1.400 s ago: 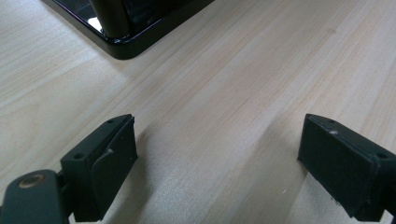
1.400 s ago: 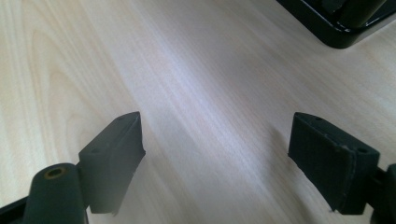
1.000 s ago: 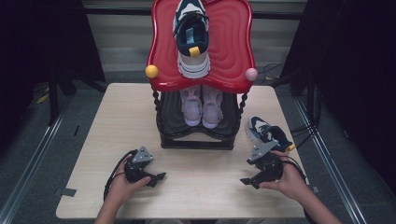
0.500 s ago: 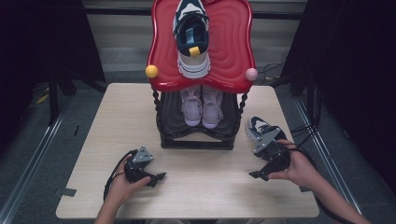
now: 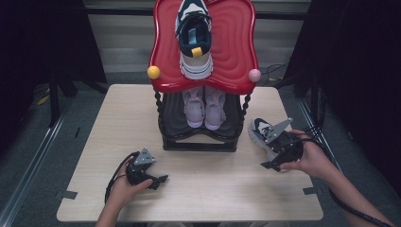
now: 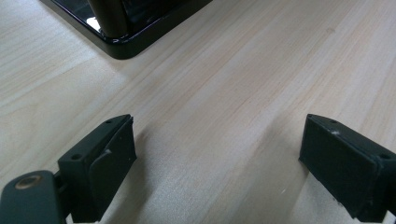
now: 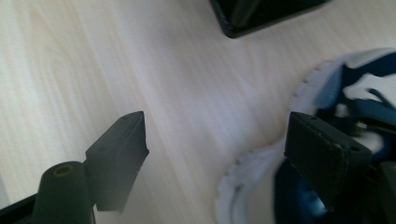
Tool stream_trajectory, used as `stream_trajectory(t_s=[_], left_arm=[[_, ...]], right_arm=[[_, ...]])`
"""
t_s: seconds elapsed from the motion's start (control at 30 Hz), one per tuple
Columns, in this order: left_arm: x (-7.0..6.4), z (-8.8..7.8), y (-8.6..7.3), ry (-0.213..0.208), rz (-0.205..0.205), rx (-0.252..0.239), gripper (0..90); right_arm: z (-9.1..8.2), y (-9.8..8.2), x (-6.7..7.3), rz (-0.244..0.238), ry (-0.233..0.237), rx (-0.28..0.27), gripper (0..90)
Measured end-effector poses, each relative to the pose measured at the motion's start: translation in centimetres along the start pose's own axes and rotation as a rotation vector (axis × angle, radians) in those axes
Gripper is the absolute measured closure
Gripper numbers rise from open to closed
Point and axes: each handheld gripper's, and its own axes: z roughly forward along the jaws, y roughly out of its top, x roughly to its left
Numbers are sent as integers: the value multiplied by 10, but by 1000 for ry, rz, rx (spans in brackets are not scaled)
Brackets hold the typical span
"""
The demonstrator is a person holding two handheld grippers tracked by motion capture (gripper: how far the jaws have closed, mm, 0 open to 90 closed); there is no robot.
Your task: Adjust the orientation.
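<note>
1. The left gripper, black with a grey three-cornered plate on top, sits in the person's left hand close to the near edge of the pale wooden table, left of its middle. In the left gripper view its two jaws stand wide apart over bare wood, with nothing between them.
2. The right gripper, also black with a grey plate, is held in the right hand by the table's right edge. In the right gripper view its jaws are spread wide and clamp nothing; one is over bare wood, the other over the sneaker.
3. The navy and white sneaker with a thick white sole lies on the table just beside the right side of the rack, partly under the right gripper.
4. The black two-tier shoe rack with twisted posts stands at the middle of the table toward the far edge. A pair of pale pink sneakers sits on its lower shelf.
5. The rack's glossy red wavy top tray carries a second navy and white sneaker, with a yellow ball at the near left corner and a pink ball at the near right.
</note>
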Motion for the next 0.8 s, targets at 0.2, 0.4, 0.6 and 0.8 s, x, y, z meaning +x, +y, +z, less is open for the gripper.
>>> stream_trajectory(t_s=[0.2, 0.4, 0.6, 0.8], left_arm=[[0, 0, 0, -5, 3, -2, 92], [0, 0, 0, -7, 3, -1, 90], [0, 0, 0, -4, 8, 0, 89], [0, 0, 0, -6, 7, 0, 88]], right_arm=[[-8, -6, -17, 14, -43, 26, 204], [-6, -13, -25, 6, -72, 62, 217], [2, -23, -27, 1, -75, 103, 232], [7, -33, -30, 8, -77, 139, 273]])
